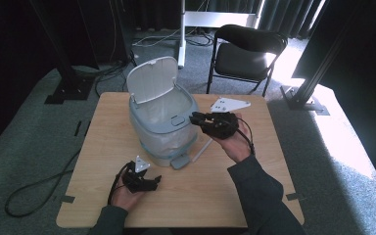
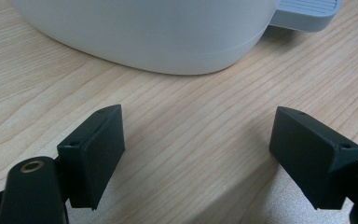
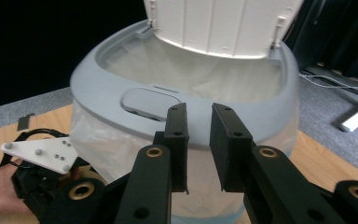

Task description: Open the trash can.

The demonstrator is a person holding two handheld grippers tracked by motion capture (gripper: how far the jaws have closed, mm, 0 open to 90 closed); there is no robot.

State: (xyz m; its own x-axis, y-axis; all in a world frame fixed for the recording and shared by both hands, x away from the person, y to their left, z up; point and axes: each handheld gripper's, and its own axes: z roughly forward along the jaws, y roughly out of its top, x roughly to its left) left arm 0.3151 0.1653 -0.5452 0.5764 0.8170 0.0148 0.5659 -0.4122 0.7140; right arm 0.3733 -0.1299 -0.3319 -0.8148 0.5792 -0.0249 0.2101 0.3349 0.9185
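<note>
The room was dark-curtained, with a black folding chair [image 1: 247,51] beyond a light wood table [image 1: 103,142] on grey carpet. The landmark was the pedal bin [image 1: 162,125], standing near the table's middle, its white lid [image 1: 152,78] tipped up and back and a thin plastic liner [image 3: 98,135] folded over and held under the grey rim [image 3: 242,109].

The right gripper [image 1: 196,118] sat just to the bin's right, level with the rim and pointing at it; in the right gripper view its jaws stood a little apart with nothing between them, and the rim's front edge with its oval latch [image 3: 151,102] lay straight ahead, very close — touching or not, can't tell. The bin's mouth ran wider side to side than the gap in the jaws, so the rim's thin edge looked like the only part they could take.

The left gripper [image 1: 149,181] rested low on the table on the person's side of the bin, jaws spread wide and empty; its own view showed the bin's base [image 2: 144,37] just ahead and the foot pedal [image 2: 307,11] off to one side.

Judgement: the right hand was nearer the rim and liner, the left nearer the pedal. There was open table to the left and on the near side of the bin; the lid blocked any approach from the far side.
</note>
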